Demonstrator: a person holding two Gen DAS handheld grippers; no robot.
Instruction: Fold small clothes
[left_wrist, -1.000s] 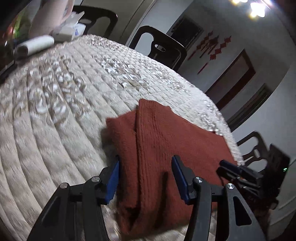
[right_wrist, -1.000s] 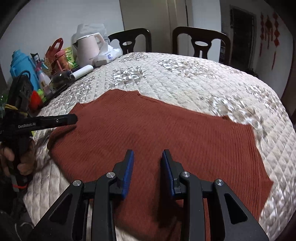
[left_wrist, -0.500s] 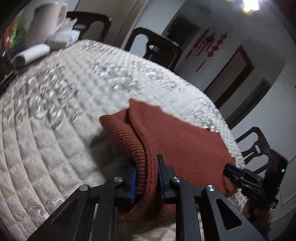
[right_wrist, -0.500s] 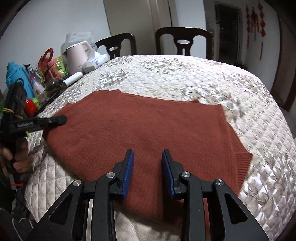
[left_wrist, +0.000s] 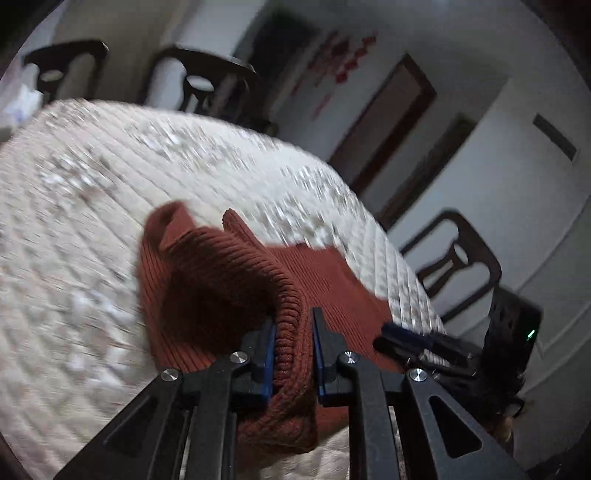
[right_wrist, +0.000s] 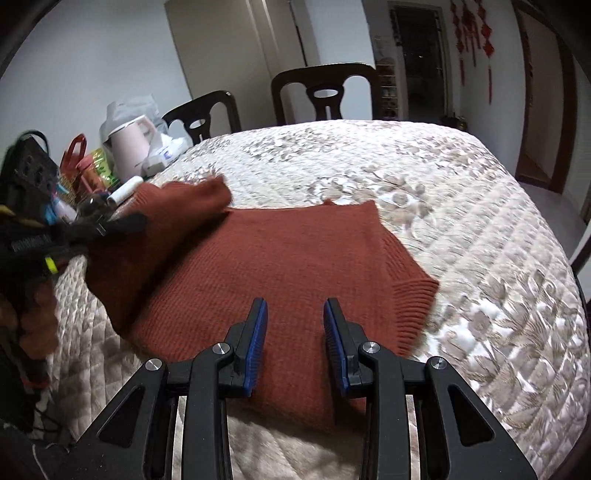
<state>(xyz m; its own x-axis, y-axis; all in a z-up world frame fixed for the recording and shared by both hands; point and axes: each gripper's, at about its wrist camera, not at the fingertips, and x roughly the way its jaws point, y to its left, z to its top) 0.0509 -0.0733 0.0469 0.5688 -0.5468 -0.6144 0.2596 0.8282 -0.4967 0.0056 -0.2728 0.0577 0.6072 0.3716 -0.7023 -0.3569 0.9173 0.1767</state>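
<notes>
A rust-red knitted garment (right_wrist: 295, 258) lies on the quilted cream table cover (right_wrist: 424, 177). My left gripper (left_wrist: 293, 332) is shut on the garment's thick ribbed edge (left_wrist: 291, 332) and holds that end lifted above the table, so the cloth bunches (left_wrist: 207, 273). In the right wrist view the left gripper (right_wrist: 122, 223) shows at the left with the raised cloth (right_wrist: 177, 206). My right gripper (right_wrist: 295, 317) is open, with its fingers over the flat near part of the garment, holding nothing. It also shows in the left wrist view (left_wrist: 406, 338).
A pink kettle (right_wrist: 133, 147), a white roll (right_wrist: 125, 188), bottles and bags (right_wrist: 85, 166) crowd the table's far left. Dark wooden chairs (right_wrist: 325, 92) stand along the far side, and one (left_wrist: 454, 262) at the right edge. The table edge is close below me.
My left gripper closed on the garment's ribbed edge and has lifted it up and over toward the middle. The right gripper has opened a little wider over the cloth.
</notes>
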